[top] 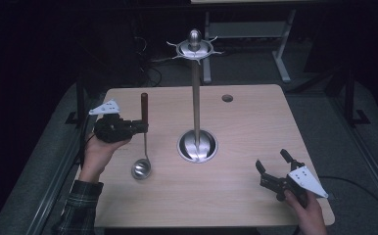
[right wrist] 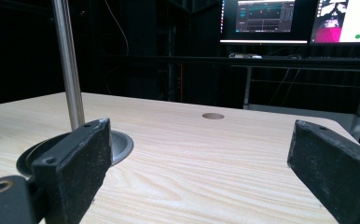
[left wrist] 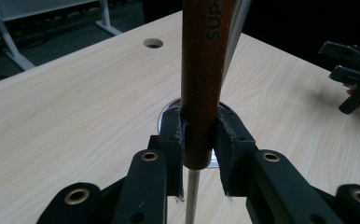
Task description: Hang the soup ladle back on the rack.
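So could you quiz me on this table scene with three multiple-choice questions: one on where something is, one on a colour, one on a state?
1. Where does the ladle hang relative to the hook stand?
A. at its left
B. at its right
C. behind it

2. What colour is the ladle's handle?
A. blue
B. reddish brown
C. white

3. How are the jaws of the right gripper?
A. shut on the ladle
B. shut on the stand
C. open, holding nothing

Answers: 1 A, the high view shows it left of the pole, in the left gripper. 2 B, the left gripper view shows that colour up close. 3 C, its jaws stand apart over bare table.
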Tool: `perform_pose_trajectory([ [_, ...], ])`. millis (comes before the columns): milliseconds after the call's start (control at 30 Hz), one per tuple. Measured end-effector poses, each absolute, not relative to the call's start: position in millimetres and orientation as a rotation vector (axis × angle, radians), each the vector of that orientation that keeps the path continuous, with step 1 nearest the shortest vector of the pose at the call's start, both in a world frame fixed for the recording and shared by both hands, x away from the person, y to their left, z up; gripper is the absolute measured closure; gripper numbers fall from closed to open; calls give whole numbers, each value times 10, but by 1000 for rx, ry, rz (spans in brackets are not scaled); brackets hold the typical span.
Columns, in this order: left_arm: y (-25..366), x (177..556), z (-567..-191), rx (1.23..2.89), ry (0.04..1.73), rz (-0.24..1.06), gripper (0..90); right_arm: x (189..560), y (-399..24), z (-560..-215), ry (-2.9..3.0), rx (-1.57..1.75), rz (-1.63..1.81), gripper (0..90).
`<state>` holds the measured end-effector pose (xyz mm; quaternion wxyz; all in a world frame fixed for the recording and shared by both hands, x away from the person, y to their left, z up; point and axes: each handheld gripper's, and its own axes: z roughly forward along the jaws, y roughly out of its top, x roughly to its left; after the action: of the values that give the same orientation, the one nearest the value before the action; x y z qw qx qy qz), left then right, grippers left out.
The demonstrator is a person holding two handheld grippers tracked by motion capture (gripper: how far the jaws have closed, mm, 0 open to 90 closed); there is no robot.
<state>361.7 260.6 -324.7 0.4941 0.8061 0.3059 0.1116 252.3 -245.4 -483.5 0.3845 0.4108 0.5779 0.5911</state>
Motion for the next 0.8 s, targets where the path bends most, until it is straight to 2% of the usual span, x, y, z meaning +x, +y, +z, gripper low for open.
perform_pose_trajectory([
  [400, 2573, 3556, -3143, 1936, 710, 283, 736, 2523, -2454, -4835, 1473, 1048, 1506, 60],
  [800, 2536, 3522, -2886, 1906, 645, 305, 735, 2524, -2456, -4835, 1471, 1050, 1506, 60],
])
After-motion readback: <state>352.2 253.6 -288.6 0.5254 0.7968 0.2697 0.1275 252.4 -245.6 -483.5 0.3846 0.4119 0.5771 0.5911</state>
